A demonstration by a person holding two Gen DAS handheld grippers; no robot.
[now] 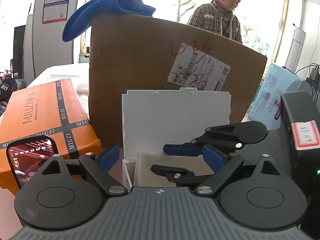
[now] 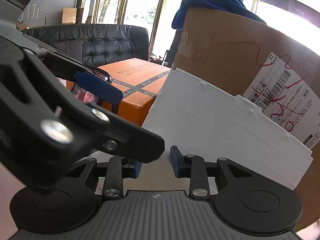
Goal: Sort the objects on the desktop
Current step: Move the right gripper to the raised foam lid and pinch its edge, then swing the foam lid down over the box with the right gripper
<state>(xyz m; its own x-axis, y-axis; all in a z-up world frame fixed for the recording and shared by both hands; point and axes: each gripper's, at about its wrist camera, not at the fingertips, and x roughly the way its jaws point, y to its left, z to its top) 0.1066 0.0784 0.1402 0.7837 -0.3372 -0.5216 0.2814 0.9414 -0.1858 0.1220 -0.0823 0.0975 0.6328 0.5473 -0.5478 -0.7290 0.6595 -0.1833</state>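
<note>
Both tools gape empty, left tool (image 1: 161, 159) and right tool (image 2: 156, 165) facing the white box (image 1: 176, 120)

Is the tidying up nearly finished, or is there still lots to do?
Nothing looks finished yet. Both grippers are open and hold nothing: the left gripper and the right gripper sit close together in front of the white plastic box. Still out on the desk are the phone, the orange box, the big cardboard box and the blue cloth on top of it.
</note>
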